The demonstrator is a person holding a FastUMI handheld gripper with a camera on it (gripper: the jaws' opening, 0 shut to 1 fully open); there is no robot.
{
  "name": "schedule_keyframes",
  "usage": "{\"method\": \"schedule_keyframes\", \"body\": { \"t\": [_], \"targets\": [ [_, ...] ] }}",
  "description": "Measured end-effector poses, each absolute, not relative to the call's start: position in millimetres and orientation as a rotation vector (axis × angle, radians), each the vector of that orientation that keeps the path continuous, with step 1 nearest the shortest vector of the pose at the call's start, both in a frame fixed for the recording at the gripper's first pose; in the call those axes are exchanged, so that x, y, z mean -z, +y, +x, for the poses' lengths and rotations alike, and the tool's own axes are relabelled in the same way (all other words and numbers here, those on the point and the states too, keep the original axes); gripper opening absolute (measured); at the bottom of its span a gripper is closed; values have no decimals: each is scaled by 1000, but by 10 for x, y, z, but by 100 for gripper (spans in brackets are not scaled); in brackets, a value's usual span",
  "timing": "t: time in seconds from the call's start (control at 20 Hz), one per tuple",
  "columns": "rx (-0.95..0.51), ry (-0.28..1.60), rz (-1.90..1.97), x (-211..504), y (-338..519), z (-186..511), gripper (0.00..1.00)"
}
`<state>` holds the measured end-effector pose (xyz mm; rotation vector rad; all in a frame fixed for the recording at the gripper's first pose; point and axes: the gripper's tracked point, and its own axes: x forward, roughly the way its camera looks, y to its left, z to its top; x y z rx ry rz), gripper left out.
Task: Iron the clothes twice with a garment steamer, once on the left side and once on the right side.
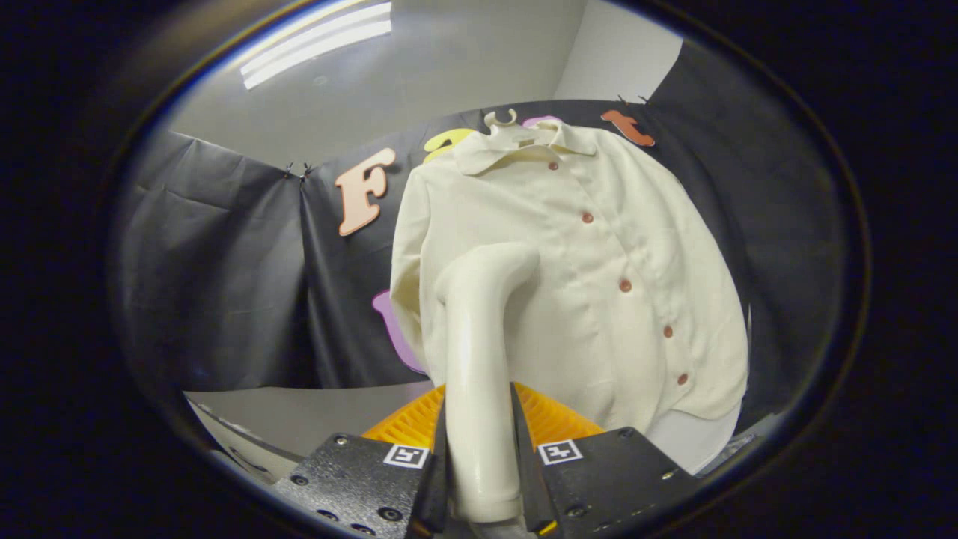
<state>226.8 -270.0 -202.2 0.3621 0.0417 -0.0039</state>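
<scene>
While the gripper (479, 479) clamps both fingers on the steamer (479, 359) handle, its curved head rests against the lower left front of the shirt (599, 262). That shirt hangs buttoned on a hanger (503, 120) just beyond, above an orange basket (554, 419).

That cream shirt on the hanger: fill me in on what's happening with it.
A person's handheld claw is shut on the handle of a cream garment steamer, both fingers pressing it. The steamer's head points at the buttoned shirt hanging on the booth wall, on the side left of the button line. An orange ribbed object lies below.
</scene>
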Motion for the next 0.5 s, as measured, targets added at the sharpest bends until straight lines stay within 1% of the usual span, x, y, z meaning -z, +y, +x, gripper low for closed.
{"method": "schedule_keyframes", "body": {
  "t": [0.5],
  "targets": [
    [-3, 168, 399, 2739, -2640, 1916, 39]
  ]
}}
